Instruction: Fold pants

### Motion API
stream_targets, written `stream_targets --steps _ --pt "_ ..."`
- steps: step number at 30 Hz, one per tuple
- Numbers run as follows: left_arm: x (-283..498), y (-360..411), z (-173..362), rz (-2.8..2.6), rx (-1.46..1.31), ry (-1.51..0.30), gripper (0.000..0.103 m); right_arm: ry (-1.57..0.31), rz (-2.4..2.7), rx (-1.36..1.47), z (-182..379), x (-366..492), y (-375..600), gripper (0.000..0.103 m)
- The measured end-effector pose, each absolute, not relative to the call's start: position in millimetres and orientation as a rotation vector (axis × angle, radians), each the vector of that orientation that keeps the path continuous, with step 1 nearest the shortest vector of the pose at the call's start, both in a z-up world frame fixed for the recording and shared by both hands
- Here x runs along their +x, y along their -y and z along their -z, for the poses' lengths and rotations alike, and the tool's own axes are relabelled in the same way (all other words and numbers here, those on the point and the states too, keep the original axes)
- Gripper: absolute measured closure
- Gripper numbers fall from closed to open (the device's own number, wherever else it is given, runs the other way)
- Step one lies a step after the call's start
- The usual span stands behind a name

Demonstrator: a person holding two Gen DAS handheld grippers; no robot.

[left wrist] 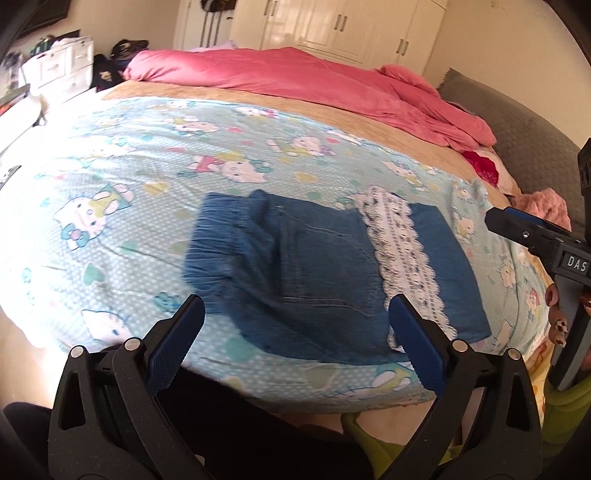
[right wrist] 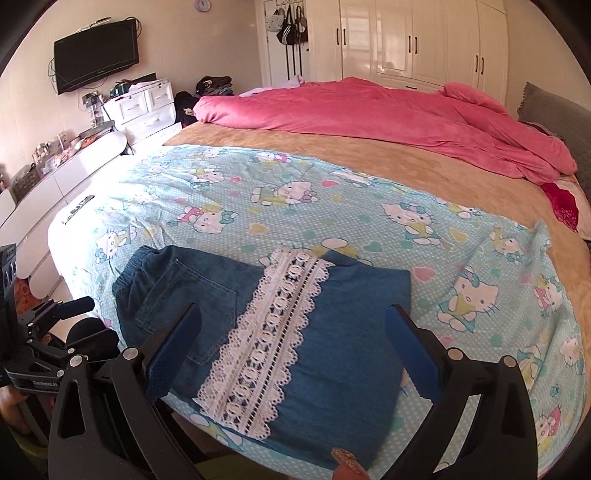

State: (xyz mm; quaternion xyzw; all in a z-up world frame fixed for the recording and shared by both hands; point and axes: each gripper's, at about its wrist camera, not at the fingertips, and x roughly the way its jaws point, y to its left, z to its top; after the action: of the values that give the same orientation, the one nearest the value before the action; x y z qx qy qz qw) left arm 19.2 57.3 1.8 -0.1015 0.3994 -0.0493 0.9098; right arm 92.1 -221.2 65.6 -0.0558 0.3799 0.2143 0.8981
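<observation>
Pants: we see the denim pants (right wrist: 258, 332) folded into a compact rectangle near the front edge of the bed, elastic waistband to the left, a back pocket showing, and a white lace band (right wrist: 269, 336) running across them.
Surface: we find the pants lying on a light blue cartoon-cat sheet (right wrist: 332, 206) spread over the near part of the bed; a tan blanket (right wrist: 424, 166) shows beyond it.
Bedding: we note a pink duvet (right wrist: 369, 110) bunched along the far side of the bed, with a grey padded headboard (left wrist: 517, 133) at the right.
Left gripper: we see our left gripper (left wrist: 295, 314) with its blue-padded jaws spread wide above the pants' near edge, holding nothing.
Right gripper: we see our right gripper (right wrist: 293, 325) likewise spread apart over the lace band, empty; in the left wrist view it shows only in part at the right edge (left wrist: 524, 232).
Room, far wall: we see white wardrobe doors (right wrist: 424, 40) with dark handles, and bags hanging on a rack (right wrist: 291, 22) beside them.
Room, left wall: we see a wall-mounted television (right wrist: 96, 51), a white drawer unit (right wrist: 147, 103) below it, and a low white cabinet (right wrist: 55, 177) cluttered with small items we cannot identify.
</observation>
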Motion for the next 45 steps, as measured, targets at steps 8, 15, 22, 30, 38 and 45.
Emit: stream_targets --steps 8,15,22,30,38,45 --pt "24.2 -86.9 17.4 0.096 -0.295 -0.867 0.010 -0.850 -0.537 -0.144 -57.5 115.0 172.8 0.004" --pt "31.6 -97.7 32.3 0.103 -0.335 -0.887 0.010 -0.921 -0.614 -0.195 -35.4 141.6 123.5 0.004" --pt "39.0 -110.1 39.9 0.124 -0.397 -0.869 0.029 -0.977 -0.684 -0.251 -18.1 163.6 71.5 0.004" --pt "45.0 -110.3 50.1 0.158 -0.431 -0.876 0.056 -1.034 -0.739 -0.284 -1.6 179.5 24.6 0.004" --pt "53.0 -98.0 45.3 0.194 -0.403 -0.855 0.066 -1.112 -0.780 -0.288 25.6 183.1 -5.2 0.028" --pt "51.1 -100.5 42.7 0.211 -0.423 -0.837 0.066 -1.062 -0.877 -0.246 12.8 168.3 4.7 0.071"
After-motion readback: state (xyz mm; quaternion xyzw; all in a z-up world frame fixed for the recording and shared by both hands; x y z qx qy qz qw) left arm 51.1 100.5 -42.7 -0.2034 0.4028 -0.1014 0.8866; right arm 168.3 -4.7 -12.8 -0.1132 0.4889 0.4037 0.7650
